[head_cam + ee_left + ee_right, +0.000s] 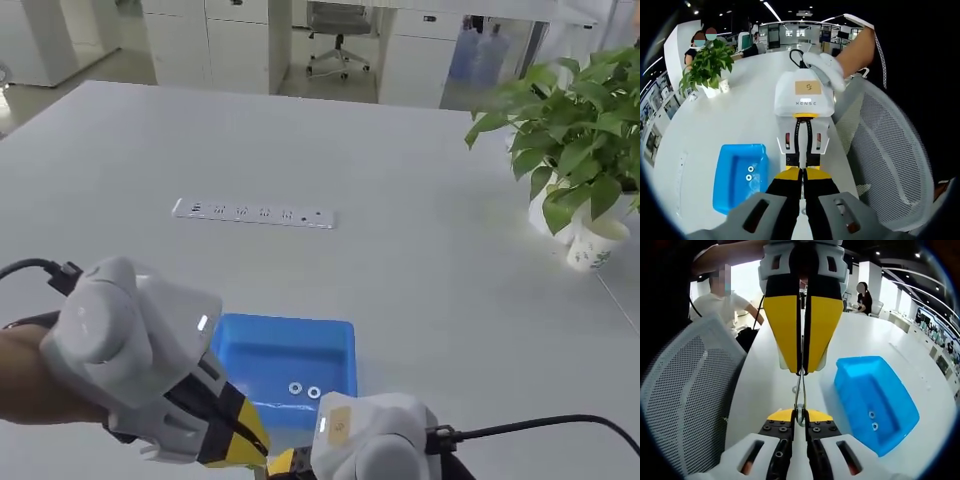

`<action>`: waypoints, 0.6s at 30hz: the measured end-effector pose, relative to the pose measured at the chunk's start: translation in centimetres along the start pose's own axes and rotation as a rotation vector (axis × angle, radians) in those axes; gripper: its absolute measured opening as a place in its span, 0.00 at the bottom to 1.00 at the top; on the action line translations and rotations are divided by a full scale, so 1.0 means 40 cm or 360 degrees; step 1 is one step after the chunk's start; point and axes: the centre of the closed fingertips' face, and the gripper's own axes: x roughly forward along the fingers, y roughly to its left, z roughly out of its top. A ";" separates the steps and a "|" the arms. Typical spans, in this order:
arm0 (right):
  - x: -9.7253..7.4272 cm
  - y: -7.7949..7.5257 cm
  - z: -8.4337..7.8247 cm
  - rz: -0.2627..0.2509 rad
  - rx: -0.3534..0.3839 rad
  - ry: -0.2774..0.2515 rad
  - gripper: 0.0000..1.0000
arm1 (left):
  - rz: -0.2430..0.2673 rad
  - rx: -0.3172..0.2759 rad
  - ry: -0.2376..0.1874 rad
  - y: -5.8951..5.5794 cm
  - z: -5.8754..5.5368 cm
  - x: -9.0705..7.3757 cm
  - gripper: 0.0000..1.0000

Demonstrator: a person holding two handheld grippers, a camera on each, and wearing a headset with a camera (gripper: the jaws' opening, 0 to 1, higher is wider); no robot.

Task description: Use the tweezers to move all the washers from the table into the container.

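two tongs, one pair of tweezers, one blue container, two washers counted. in the right gripper view the left tongs [801, 371] come down from the top of the frame and the right tongs [799, 416] rise from the bottom, tip to tip. the tweezers [799, 395] show as a thin metal strip between them. the left tongs are closed on its upper end, and the right tongs are closed to a narrow slit on its lower end. the blue container [850, 390] sits on the white counter [855, 335] at the right of that frame, just beside the tongs. both washers [871, 414] lie flat on its floor, close together. in the head view the bodies of the tongs cover the container's near edge at the bottom of the frame. beyond it lie one power strip [252, 213] at mid frame, and one potted plant [570, 130] and one paper cup [597, 243] at the right edge. one mesh chair back [685, 400] fills the left of the right gripper view.
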 end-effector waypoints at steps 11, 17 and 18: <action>-0.028 -0.013 0.020 -0.0014 -0.0010 -0.0012 0.09 | 0.0002 0.0034 0.0011 0.009 0.028 -0.017 0.04; -0.040 -0.021 0.033 -0.0017 -0.0012 -0.0023 0.09 | 0.0007 0.0033 0.0003 0.018 0.042 -0.031 0.04; -0.042 -0.022 0.035 -0.0017 -0.0010 -0.0025 0.09 | 0.0009 0.0033 0.0003 0.020 0.045 -0.034 0.04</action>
